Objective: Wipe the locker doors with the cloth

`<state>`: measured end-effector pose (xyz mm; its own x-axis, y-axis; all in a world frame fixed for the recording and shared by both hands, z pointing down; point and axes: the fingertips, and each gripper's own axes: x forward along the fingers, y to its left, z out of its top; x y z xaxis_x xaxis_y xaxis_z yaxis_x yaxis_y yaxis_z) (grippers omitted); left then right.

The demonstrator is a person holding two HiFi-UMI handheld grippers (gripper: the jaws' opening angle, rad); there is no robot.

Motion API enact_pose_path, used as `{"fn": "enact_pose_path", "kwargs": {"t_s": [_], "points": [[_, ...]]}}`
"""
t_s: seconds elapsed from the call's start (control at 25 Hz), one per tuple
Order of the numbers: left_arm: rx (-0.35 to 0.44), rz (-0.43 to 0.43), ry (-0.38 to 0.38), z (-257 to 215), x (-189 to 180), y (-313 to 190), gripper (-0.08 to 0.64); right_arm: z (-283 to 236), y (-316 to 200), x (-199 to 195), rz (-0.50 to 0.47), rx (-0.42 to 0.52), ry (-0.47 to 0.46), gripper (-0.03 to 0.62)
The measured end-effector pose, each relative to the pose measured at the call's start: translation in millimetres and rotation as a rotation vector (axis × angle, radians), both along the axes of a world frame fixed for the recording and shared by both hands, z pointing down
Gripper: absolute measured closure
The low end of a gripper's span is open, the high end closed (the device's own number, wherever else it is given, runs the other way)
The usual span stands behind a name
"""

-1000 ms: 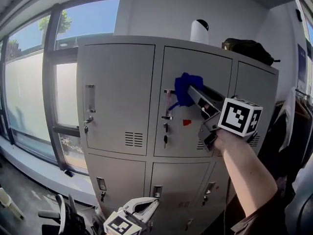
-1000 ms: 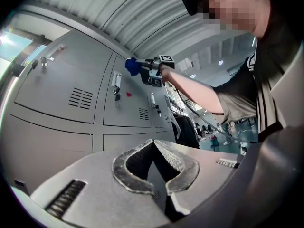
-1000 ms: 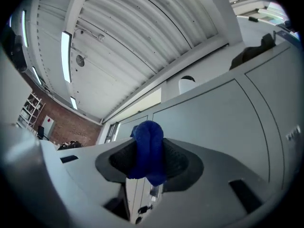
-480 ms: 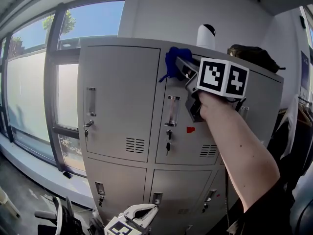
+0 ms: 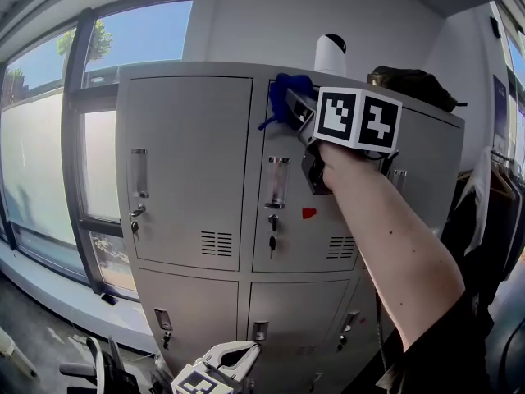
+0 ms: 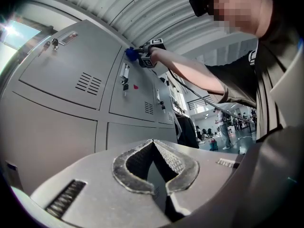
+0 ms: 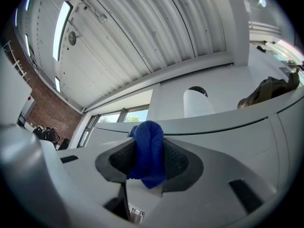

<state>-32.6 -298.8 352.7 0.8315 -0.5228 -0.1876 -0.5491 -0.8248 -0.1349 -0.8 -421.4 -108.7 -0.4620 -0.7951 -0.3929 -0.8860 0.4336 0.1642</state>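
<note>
**Cloth held at the top of a locker door**

The right gripper (image 5: 294, 107) clamps the blue cloth (image 5: 281, 97), which bulges out ahead of its jaws at the top left corner of the upper middle locker door (image 5: 312, 212). A white cylinder (image 5: 330, 53) stands just above it on the locker top. Well below it, the left gripper (image 5: 232, 358) hangs with its jaws together and nothing between them.

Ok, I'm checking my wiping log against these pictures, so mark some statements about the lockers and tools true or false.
1. The right tool is shut on the blue cloth. True.
2. The cloth touches a bottom-row door. False: it is at the top edge of the upper middle door.
3. The left tool holds a second cloth. False: it is shut and empty.
4. A white rounded device stands on top of the lockers. True.
</note>
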Motion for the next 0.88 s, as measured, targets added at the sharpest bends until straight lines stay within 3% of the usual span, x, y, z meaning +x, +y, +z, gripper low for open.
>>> {"fn": "enact_pose_path", "kwargs": {"t_s": [0.32, 0.56, 0.88], "points": [[0.0, 0.009, -0.007, -7, 6, -8, 0.552, 6, 2, 40, 0.021, -0.007, -0.022, 0.439], [0.045, 0.083, -0.034, -62, 23, -1, 0.553, 11, 3, 65, 0.033, -0.019, -0.035, 0.439], [0.063, 0.181, -0.071, -98, 53, 23, 0.554, 17, 5, 107, 0.055, -0.021, -0.065, 0.439]]}}
